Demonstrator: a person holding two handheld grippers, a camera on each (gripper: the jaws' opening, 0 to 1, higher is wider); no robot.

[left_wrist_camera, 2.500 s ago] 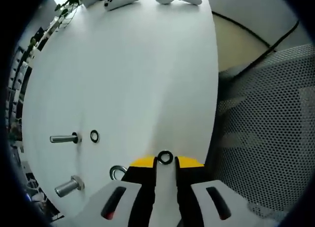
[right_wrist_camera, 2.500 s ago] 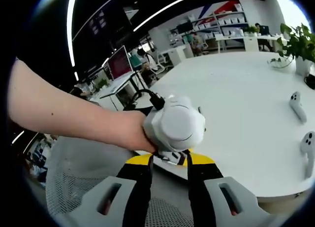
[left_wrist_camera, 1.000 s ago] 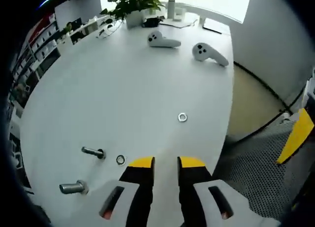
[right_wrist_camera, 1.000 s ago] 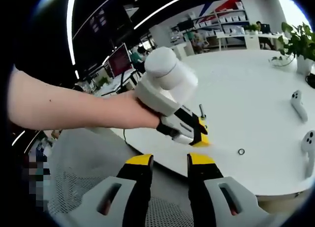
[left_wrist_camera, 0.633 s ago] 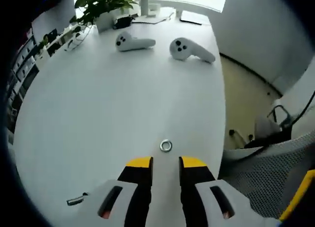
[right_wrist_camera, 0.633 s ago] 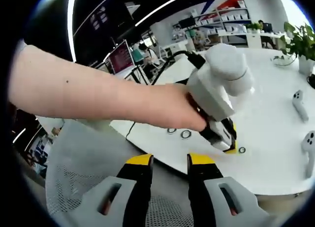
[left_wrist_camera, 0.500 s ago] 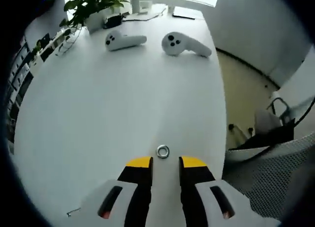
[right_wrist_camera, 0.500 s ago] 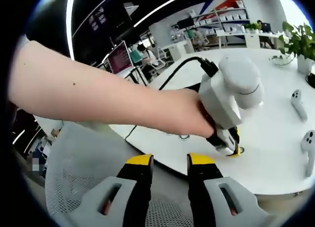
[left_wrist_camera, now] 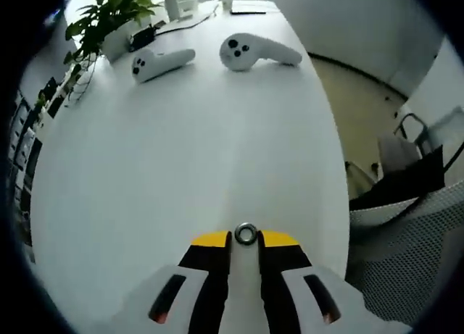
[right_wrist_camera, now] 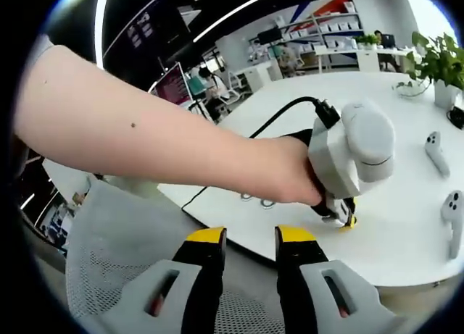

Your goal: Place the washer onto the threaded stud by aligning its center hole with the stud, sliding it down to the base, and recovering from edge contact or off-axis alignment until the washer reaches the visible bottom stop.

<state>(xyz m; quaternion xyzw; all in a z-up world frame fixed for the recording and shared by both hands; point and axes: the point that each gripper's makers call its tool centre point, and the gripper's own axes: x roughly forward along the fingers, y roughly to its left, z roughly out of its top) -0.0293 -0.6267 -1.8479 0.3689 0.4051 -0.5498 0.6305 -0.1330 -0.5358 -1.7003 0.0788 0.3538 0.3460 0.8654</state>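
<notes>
Steel washer (left_wrist_camera: 246, 234) is now sitting between my left gripper (left_wrist_camera: 245, 241) tips, jaws closing around it after the approach, readying pickup.

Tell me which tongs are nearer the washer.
Left. The left tongs have the washer right between their tips on the table; the right tongs hang off the table's edge.
</notes>
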